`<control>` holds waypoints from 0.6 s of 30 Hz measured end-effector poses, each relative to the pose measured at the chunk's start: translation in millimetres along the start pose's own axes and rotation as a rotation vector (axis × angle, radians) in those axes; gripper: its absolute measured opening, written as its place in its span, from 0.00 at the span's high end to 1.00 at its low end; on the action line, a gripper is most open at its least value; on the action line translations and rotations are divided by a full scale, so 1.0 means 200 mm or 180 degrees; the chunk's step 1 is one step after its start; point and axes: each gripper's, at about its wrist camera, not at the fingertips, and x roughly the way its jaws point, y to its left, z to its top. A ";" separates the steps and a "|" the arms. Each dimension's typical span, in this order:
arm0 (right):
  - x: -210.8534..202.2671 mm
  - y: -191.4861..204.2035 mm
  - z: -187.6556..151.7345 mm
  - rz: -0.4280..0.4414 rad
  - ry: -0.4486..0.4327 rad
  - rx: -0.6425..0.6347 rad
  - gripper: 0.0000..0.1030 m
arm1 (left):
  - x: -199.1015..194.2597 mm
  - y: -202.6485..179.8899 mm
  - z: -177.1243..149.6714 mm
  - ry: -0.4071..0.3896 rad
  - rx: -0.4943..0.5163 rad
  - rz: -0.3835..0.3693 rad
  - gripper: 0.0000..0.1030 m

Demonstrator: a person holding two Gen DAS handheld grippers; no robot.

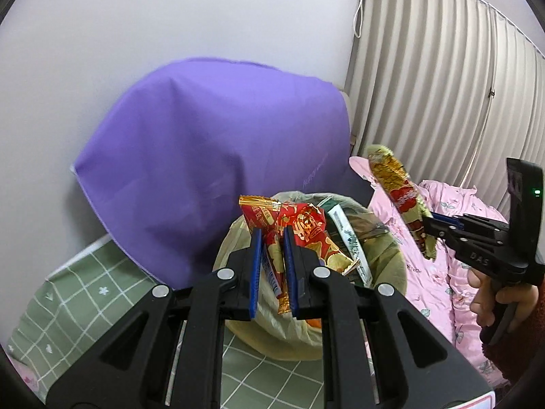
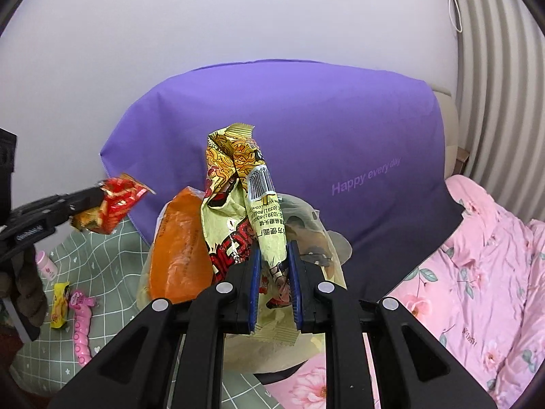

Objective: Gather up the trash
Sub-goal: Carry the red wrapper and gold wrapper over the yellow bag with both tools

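Two crinkly foil wrappers hang over the bag-lined bin (image 1: pixel 308 313): the left gripper (image 1: pixel 274 238) pinches a glossy red wrapper (image 1: pixel 306 235), and the right gripper (image 2: pixel 274 255) pinches a long yellow wrapper (image 2: pixel 238 184).
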 end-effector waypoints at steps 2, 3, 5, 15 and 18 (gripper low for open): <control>0.05 0.00 0.01 0.0008 0.0047 -0.0035 0.84 | 0.08 0.01 -0.01 0.0097 -0.0056 -0.0024 0.88; 0.08 0.01 0.01 0.0016 0.0086 -0.0052 0.84 | 0.12 0.02 -0.02 0.0150 -0.0065 -0.0042 0.88; 0.16 0.03 0.00 0.0053 0.0210 -0.0081 0.84 | 0.23 0.00 -0.04 0.0281 -0.0062 -0.0099 0.88; 0.48 0.02 -0.06 -0.0030 0.0628 -0.0311 0.84 | 0.59 -0.14 -0.13 0.0791 0.0131 -0.0449 0.94; 0.51 0.02 -0.07 -0.0020 0.0655 -0.0342 0.84 | 0.60 -0.11 -0.12 0.0793 0.0074 -0.0471 0.94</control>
